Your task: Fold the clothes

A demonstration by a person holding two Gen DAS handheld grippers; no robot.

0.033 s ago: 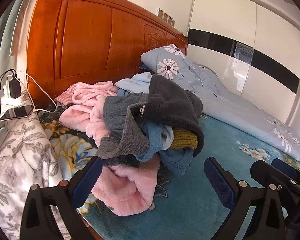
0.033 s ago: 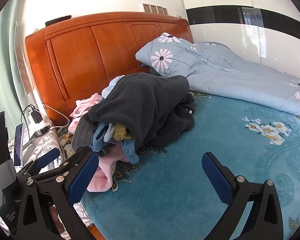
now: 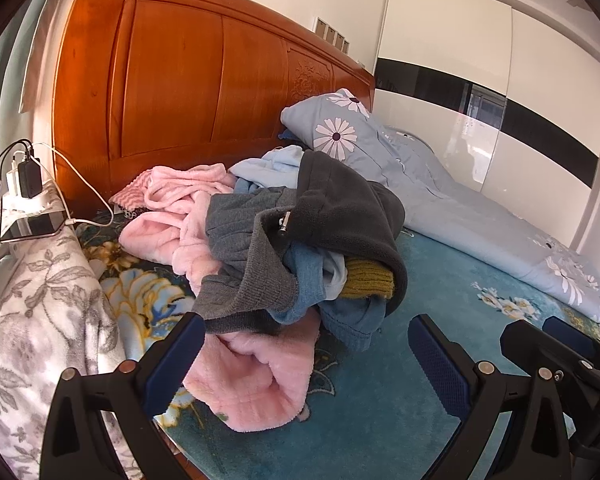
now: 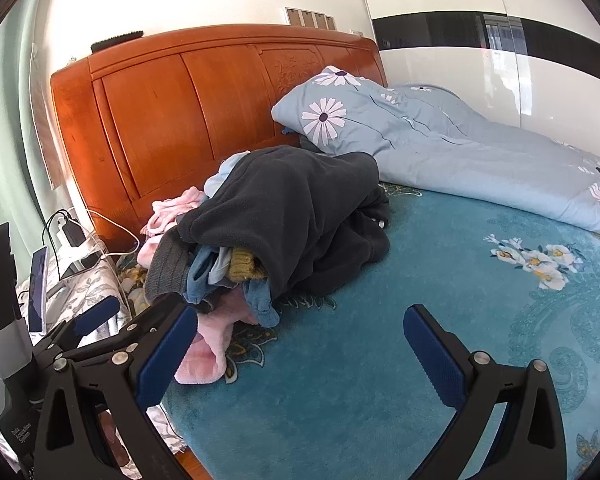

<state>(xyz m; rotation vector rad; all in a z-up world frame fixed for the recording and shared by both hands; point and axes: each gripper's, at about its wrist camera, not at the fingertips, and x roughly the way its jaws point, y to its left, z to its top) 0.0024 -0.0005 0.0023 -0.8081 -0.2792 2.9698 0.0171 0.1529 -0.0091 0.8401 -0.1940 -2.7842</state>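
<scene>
A heap of clothes lies on the teal bed cover [image 3: 380, 400] near the headboard. On top is a dark grey fleece [image 3: 348, 208] [image 4: 292, 208]. Under it are a grey knit garment [image 3: 252, 256], blue denim [image 3: 308, 280], a mustard knit piece [image 3: 370, 280] [image 4: 244, 266] and a pink fleece garment [image 3: 252, 384] [image 4: 204, 356]. My left gripper [image 3: 304, 360] is open and empty, just short of the pink fleece. My right gripper [image 4: 300, 344] is open and empty, in front of the heap. The right gripper also shows in the left wrist view [image 3: 548, 352].
A wooden headboard [image 3: 204, 92] stands behind the heap. A light blue flowered pillow and duvet [image 4: 440, 148] lie along the far side. A bedside stand at the left, under a grey flowered cloth [image 3: 32, 300], carries a phone [image 3: 32, 228], chargers and cables. A white wardrobe [image 3: 500, 80] is at the back.
</scene>
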